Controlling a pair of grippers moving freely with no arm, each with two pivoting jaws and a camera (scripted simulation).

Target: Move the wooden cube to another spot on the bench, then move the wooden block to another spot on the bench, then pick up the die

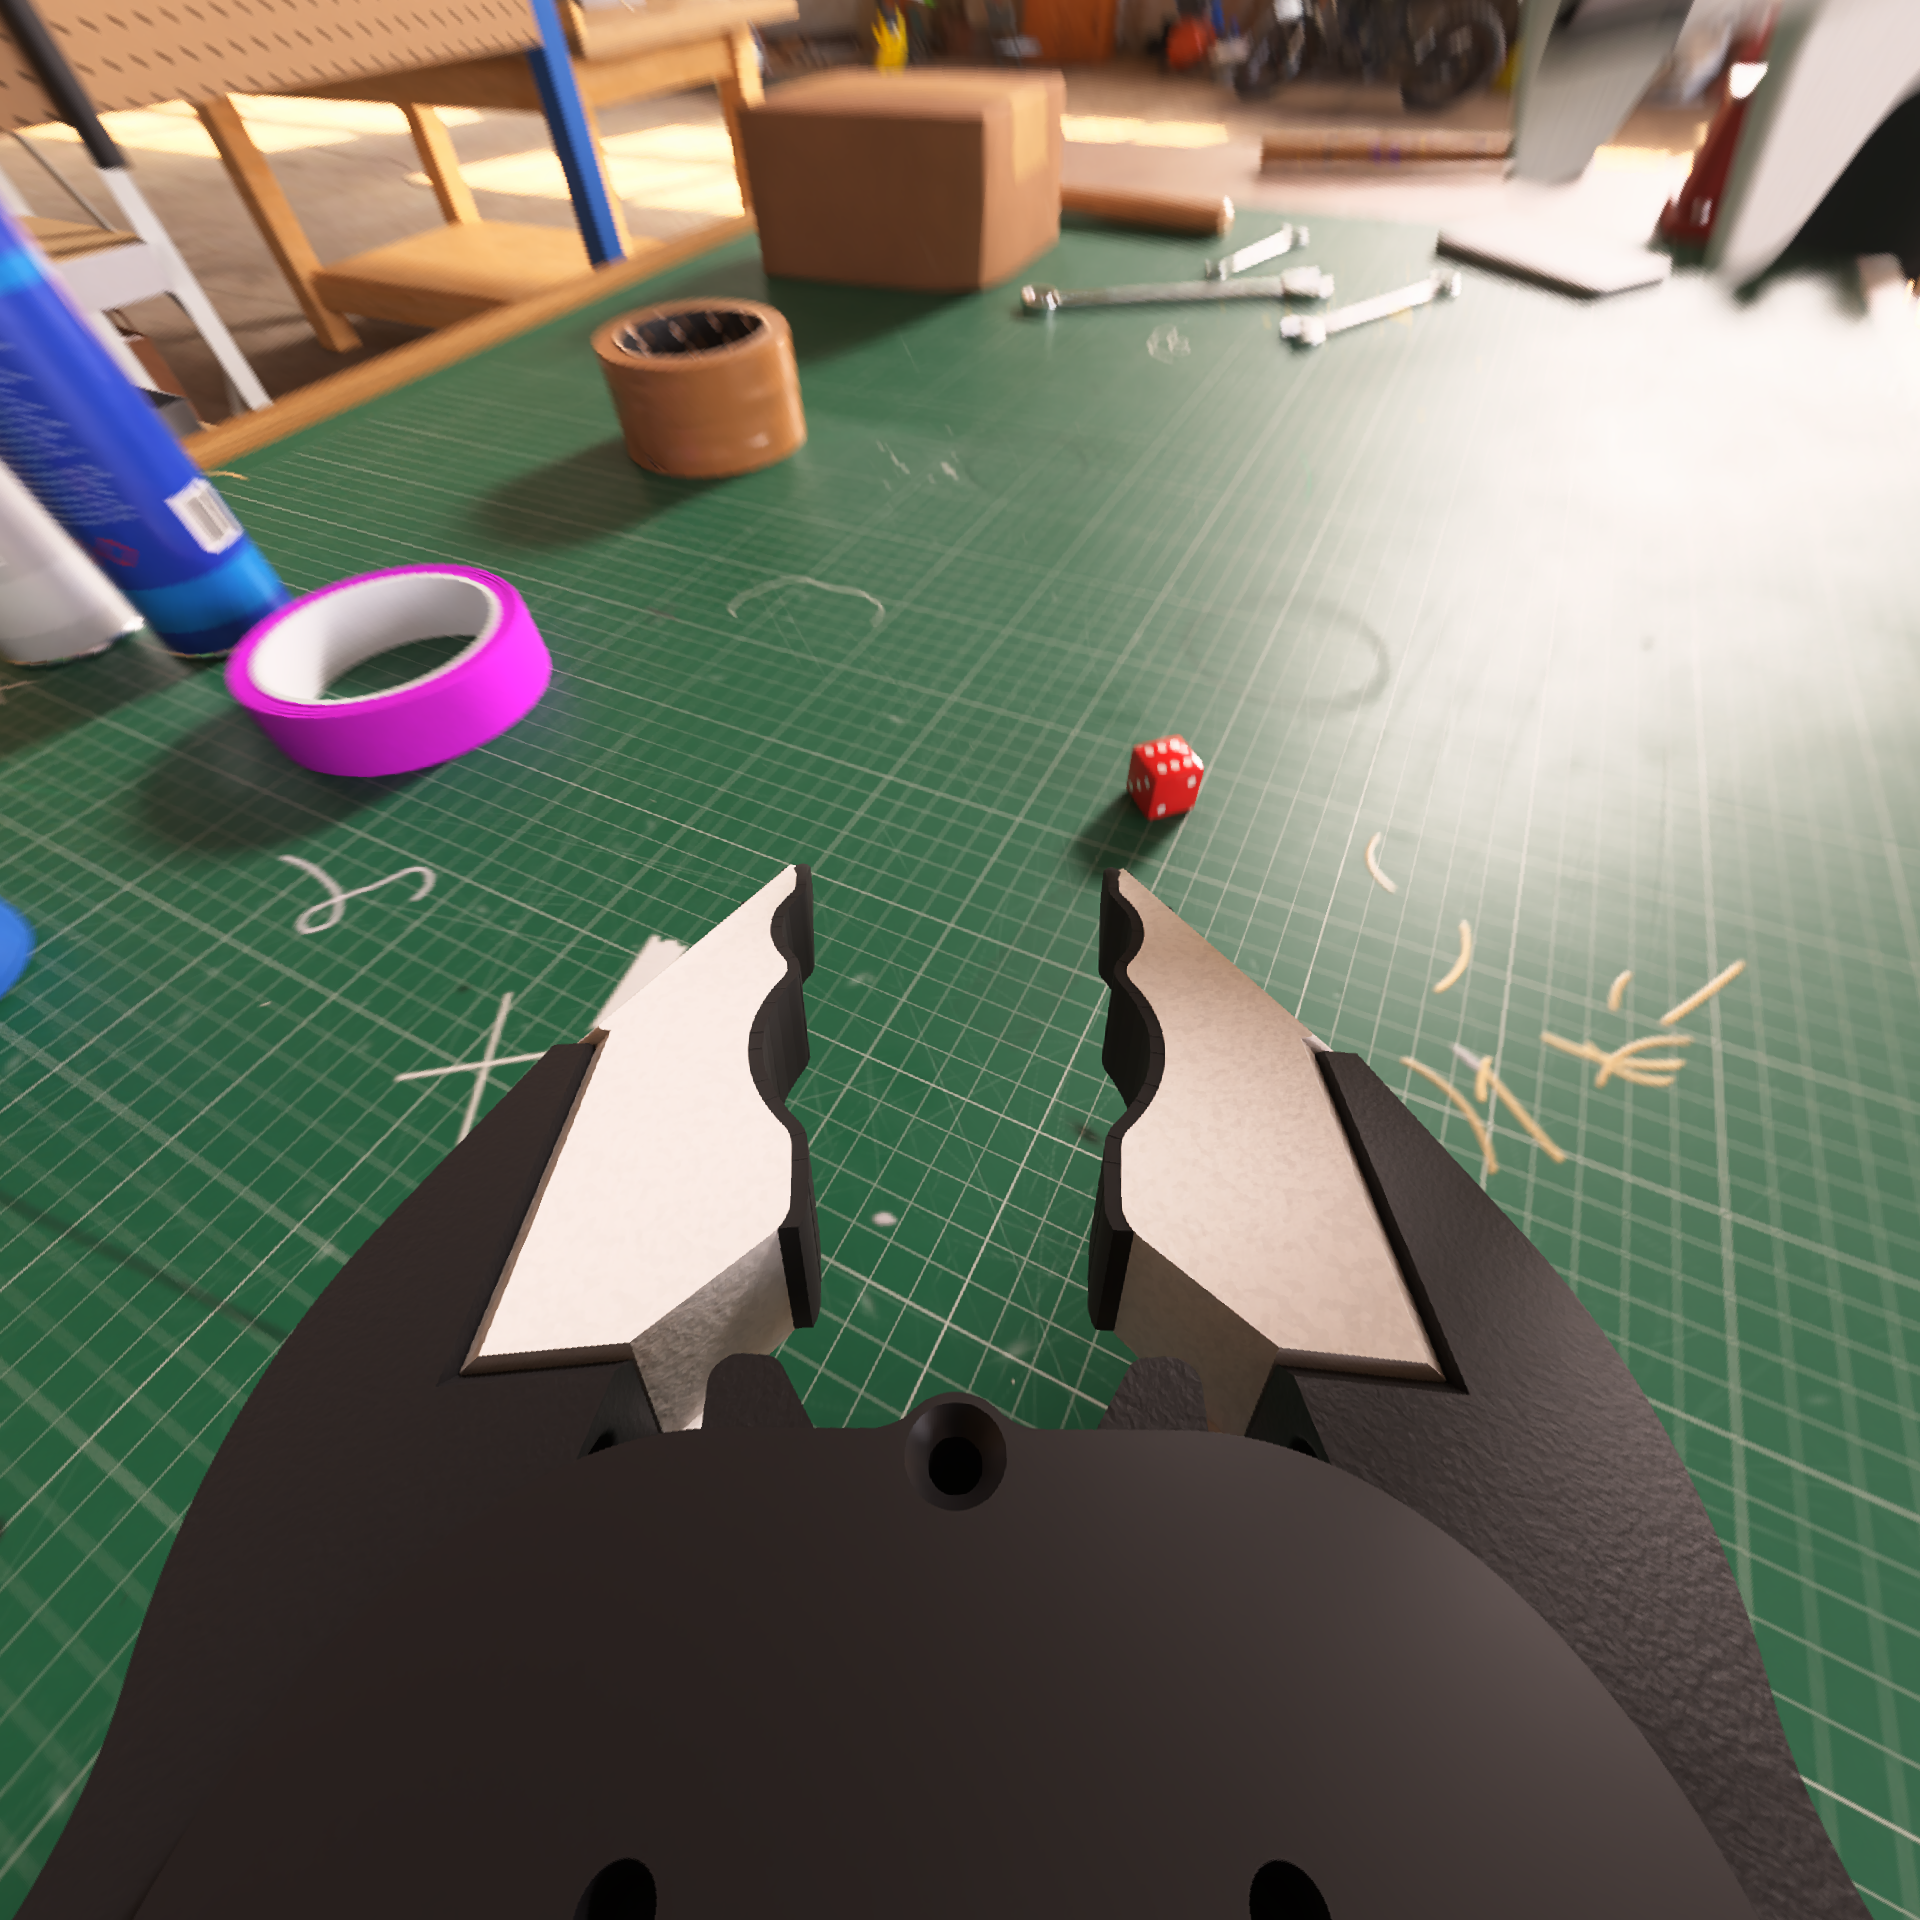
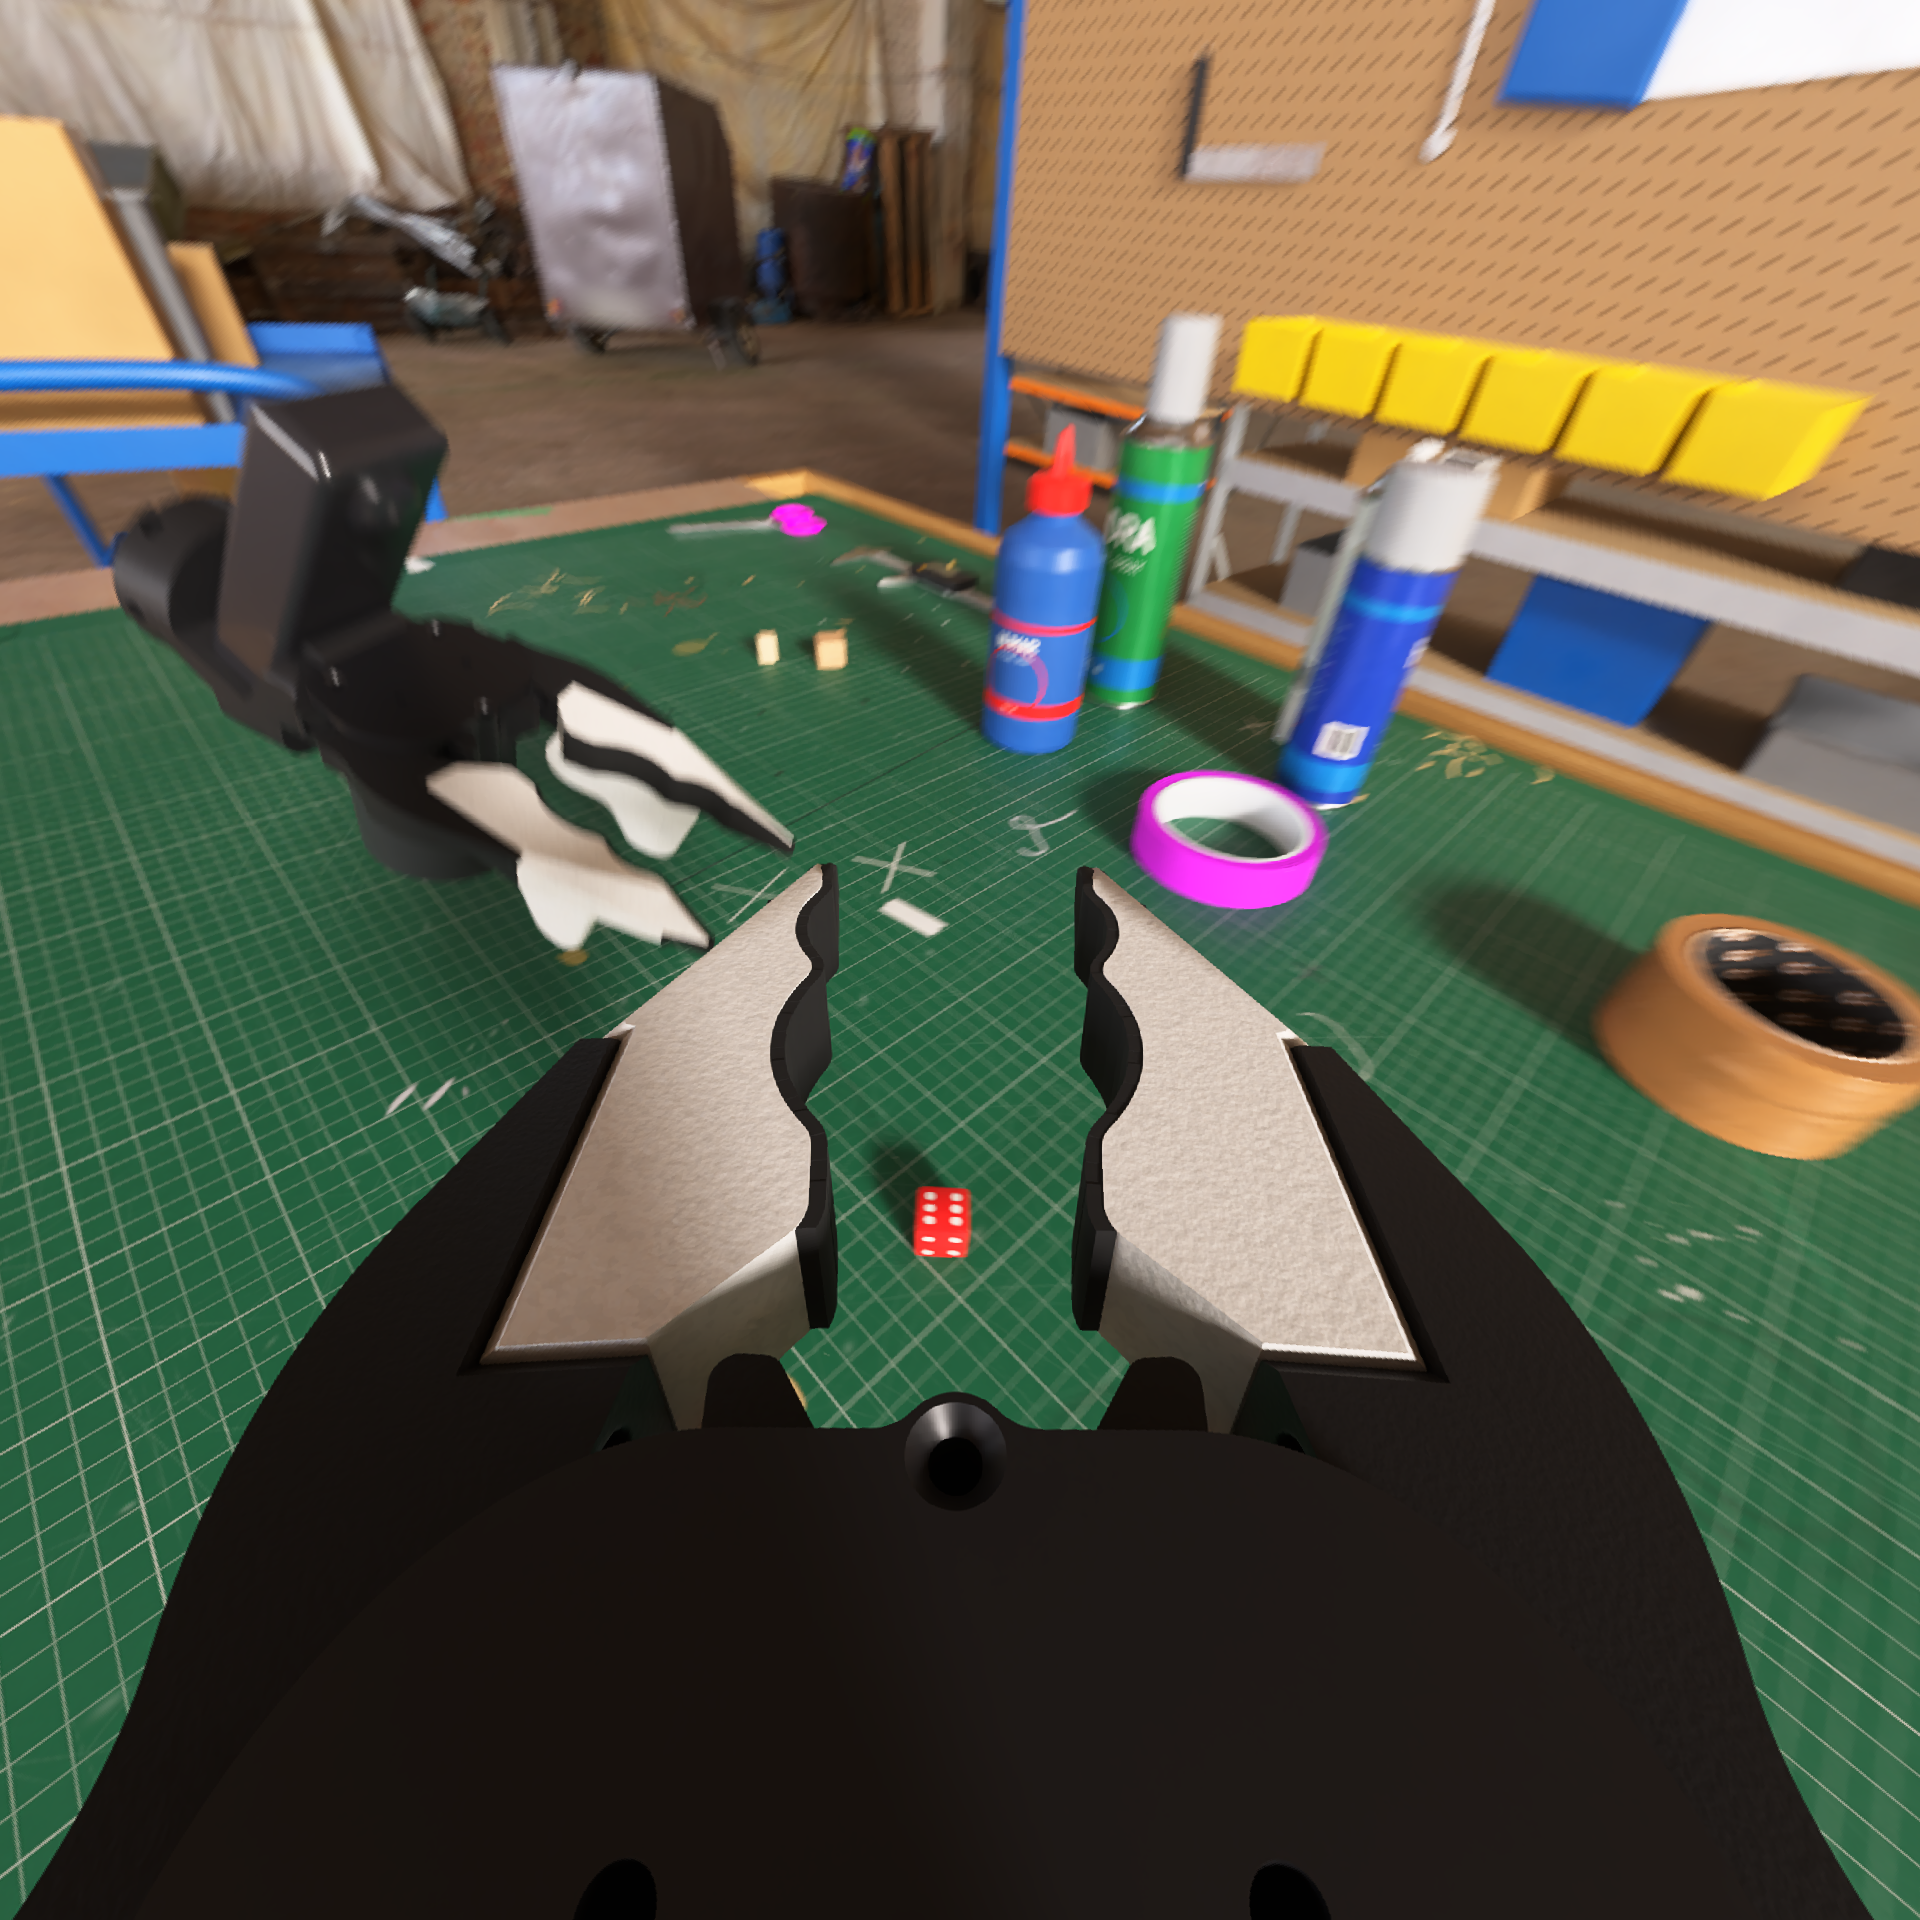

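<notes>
Green gridded cutting mat (image 2: pixel 312 1195) over the whole bench, chalk-marked, wood shavings (image 1: pixel 1621 1049) scattered at places. Pegboard (image 2: pixel 1558 260) with yellow bins (image 2: pixel 1538 400) behind.

Right gripper (image 2: pixel 954 883): jaws spread, empty, hovering above the red die (image 2: pixel 942 1222), which lies on the mat between the fingers, touching neither. Left gripper (image 1: pixel 956 883): jaws spread, empty, tips short of the die (image 1: pixel 1165 776), which sits ahead and slightly right, nothing between.

Magenta tape roll (image 2: pixel 1228 837) and brown tape roll (image 2: pixel 1766 1029) well to one side of the die, clear of both grippers. Blue glue bottle (image 2: pixel 1042 613), green spray can (image 2: pixel 1153 540) and blue spray can (image 2: pixel 1371 644) upright near the pegboard edge. Two small wooden pieces (image 2: pixel 798 648) side by side, far down the mat; cube and block not distinguishable. Cardboard box (image 1: pixel 904 177) and wrenches (image 1: pixel 1247 286) at the opposite end.
</notes>
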